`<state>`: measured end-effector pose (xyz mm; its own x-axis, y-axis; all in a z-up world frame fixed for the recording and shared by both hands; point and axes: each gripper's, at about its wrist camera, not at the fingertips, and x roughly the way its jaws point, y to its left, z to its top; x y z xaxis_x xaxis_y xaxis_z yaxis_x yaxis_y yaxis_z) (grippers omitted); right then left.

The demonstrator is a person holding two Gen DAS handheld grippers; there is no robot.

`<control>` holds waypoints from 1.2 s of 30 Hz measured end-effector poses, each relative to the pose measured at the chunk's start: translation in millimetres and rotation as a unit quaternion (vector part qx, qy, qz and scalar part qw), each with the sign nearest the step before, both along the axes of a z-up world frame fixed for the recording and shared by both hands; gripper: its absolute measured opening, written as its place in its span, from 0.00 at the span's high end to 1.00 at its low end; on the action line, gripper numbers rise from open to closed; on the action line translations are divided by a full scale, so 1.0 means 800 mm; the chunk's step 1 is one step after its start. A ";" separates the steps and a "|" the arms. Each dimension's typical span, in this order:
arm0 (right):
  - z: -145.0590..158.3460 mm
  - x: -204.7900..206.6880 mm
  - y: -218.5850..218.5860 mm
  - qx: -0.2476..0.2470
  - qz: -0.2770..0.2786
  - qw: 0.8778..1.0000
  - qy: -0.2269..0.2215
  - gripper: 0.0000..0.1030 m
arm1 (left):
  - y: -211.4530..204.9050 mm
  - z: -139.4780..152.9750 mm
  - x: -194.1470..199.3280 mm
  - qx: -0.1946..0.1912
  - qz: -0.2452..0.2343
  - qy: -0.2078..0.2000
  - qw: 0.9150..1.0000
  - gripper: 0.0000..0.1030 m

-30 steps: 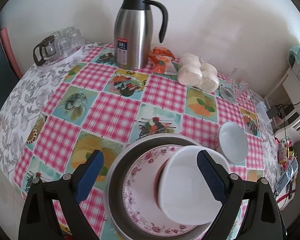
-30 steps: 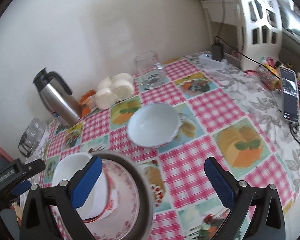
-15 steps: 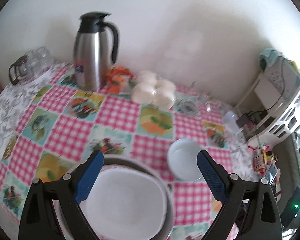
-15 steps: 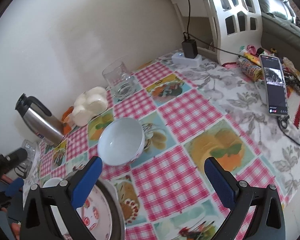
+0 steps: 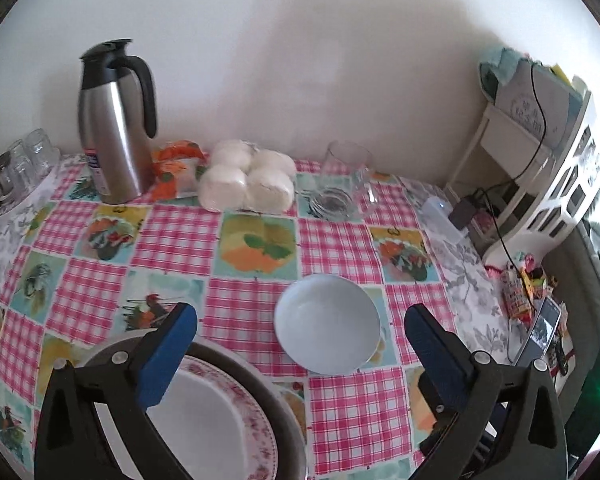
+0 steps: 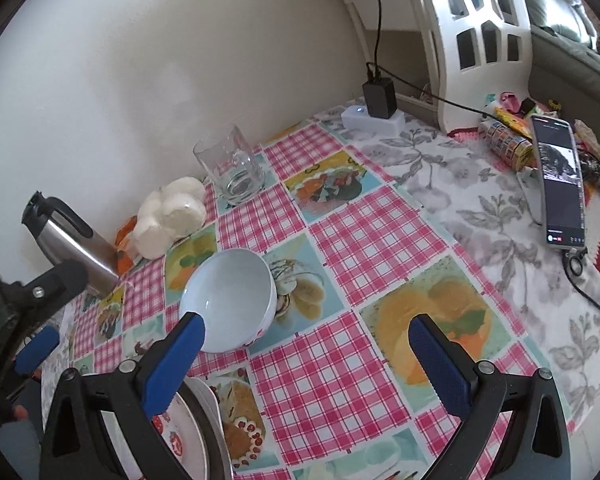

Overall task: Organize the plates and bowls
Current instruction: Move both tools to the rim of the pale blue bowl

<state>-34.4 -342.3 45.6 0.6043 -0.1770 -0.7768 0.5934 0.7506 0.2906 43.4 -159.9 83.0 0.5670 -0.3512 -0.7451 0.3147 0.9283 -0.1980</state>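
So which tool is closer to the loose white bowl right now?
Right, as far as I can tell. The right tool has its left pad at the white bowl's near rim, jaws open. The left tool frames it from slightly farther back, also open, above the stacked plates.

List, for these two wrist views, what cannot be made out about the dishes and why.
- Stacked plates, left wrist view: the near part is cut off by the bottom edge and covered by the left hand-held gripper, so the count is unclear.
- Same stack, right wrist view: only a sliver shows behind the right hand-held gripper.
- White bowl: its outer pattern is too small to read.
- Phone: screen contents too small.
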 end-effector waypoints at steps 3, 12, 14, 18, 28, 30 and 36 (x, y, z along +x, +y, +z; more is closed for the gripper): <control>-0.006 0.006 -0.007 0.000 -0.006 1.000 0.006 0.00 | -0.013 -0.006 0.004 0.000 -0.012 0.003 1.000 0.00; -0.025 0.022 -0.036 0.013 -0.031 0.999 0.020 0.00 | -0.033 -0.037 0.025 0.032 -0.020 0.021 0.999 0.00; -0.029 0.030 -0.037 0.012 -0.026 0.999 0.021 0.00 | -0.039 -0.044 0.029 0.053 -0.019 0.020 0.998 0.00; -0.047 0.048 -0.034 0.012 -0.016 0.999 0.036 0.00 | -0.041 -0.056 0.039 0.081 -0.004 0.020 0.997 0.00; -0.084 0.078 -0.015 0.019 0.016 0.998 0.061 0.11 | -0.045 -0.072 0.048 0.102 0.005 0.028 0.994 0.00; -0.089 0.081 -0.011 0.021 0.019 0.997 0.067 0.17 | -0.045 -0.075 0.048 0.101 0.005 0.032 0.994 0.01; -0.102 0.087 -0.003 0.054 0.031 0.996 0.065 0.37 | -0.044 -0.077 0.049 0.101 0.005 0.037 0.994 0.01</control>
